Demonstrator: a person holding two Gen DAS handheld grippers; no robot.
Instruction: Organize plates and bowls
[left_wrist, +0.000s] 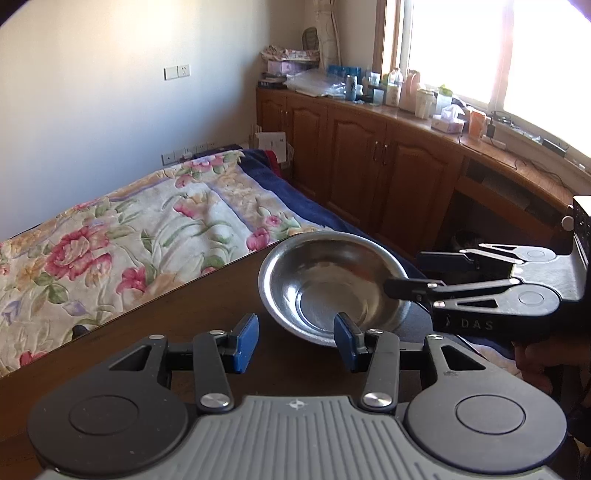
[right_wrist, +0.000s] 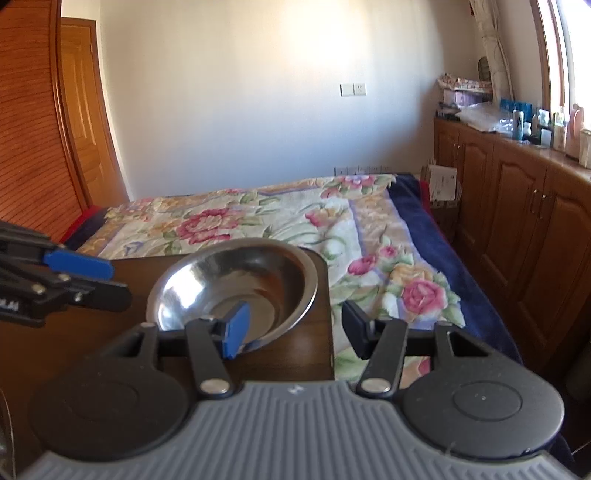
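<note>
Bowl: your steel bowl (left_wrist: 330, 284) sits on the dark wooden surface (left_wrist: 177, 325), close to the corner nearest the bed (left_wrist: 129, 229). In the left wrist view it lies at about 1 o'clock from your left tongs.

Left tongs: your left tongs (left_wrist: 295, 341) are spread wide and hold nothing. The right-hand blue pad overlaps the near rim in the picture; whether it touches, you cannot tell.

Right tongs: your right tongs (right_wrist: 293, 326) are also wide open and empty. In the right wrist view the bowl (right_wrist: 236, 284) is at 11 o'clock, the left pad hangs over its hollow, and the other finger is outside the wall, so the rim seems to lie between them.

Handling: expect thin sheet metal, so light, stiff and not fragile, but polished and slippery. It will likely skate on the surface if nudged from one side.

Where to hold: pinch the rim, one pad inside the wall and one outside, since the flared lip gives the pads something to catch. Avoid squeezing across the full width.

Risk: the bowl is near the surface's corner, so a sideways push could send it toward the bed.

Other dishes: no plates are in view.
</note>
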